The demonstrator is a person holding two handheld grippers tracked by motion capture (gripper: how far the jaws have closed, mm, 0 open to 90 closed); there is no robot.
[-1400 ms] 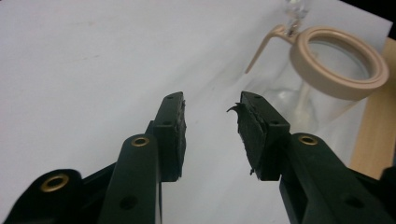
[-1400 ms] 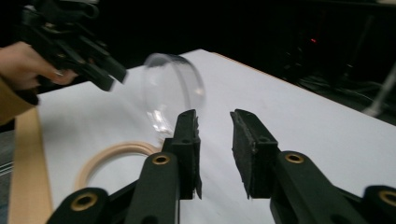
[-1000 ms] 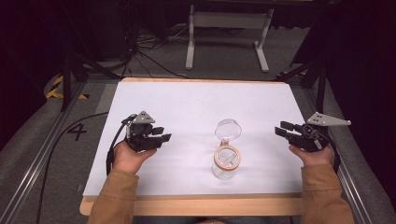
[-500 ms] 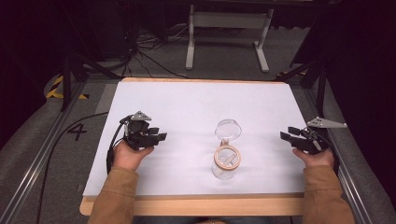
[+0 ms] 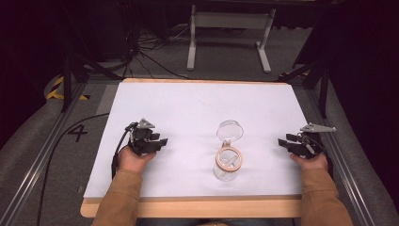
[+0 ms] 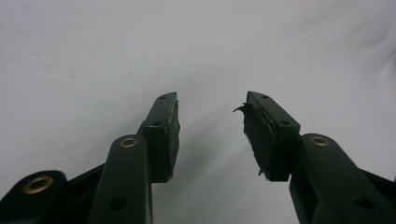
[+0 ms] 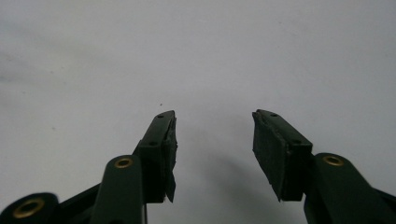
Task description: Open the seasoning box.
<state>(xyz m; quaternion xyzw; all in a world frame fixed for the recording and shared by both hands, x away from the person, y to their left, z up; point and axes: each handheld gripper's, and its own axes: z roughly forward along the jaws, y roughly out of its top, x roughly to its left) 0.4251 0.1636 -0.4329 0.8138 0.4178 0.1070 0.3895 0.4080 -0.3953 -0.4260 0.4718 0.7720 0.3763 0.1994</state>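
High view, contents as follows: a table (image 5: 141,207) with a pale wooden edge is carrying a white sheet (image 5: 197,108) across nearly its whole top. A clear glass jar (image 5: 228,162) is standing at lower centre of the frame, slightly right of the middle, with its hinged lid (image 5: 229,129) lying open behind it and a tan seal ring (image 5: 229,159) showing around its mouth. The left gripper (image 5: 160,141) is sitting at lower left of the frame, held in a hand (image 5: 134,159) with a tan sleeve (image 5: 120,200) coming up from the bottom edge; its jaws are standing apart and pointing toward the jar, well apart from it, with bare sheet lying between them. The right gripper (image 5: 283,140) is sitting at lower right, near the sheet's right edge, held in the other hand (image 5: 310,162), jaws likewise apart and pointing toward the jar, with open sheet between. A black cable (image 5: 61,155) is trailing across the grey floor (image 5: 33,141) at left, beside a painted figure 4 (image 5: 77,133). A white metal stand (image 5: 230,28) is standing at upper centre, beyond the table, among loose cables (image 5: 150,47). Left gripper view: the left gripper (image 6: 210,107) is showing both black jaws spread over plain white sheet (image 6: 140,46), nothing between them. Right gripper view: the right gripper (image 7: 214,123) is showing the same over white sheet (image 7: 187,56).
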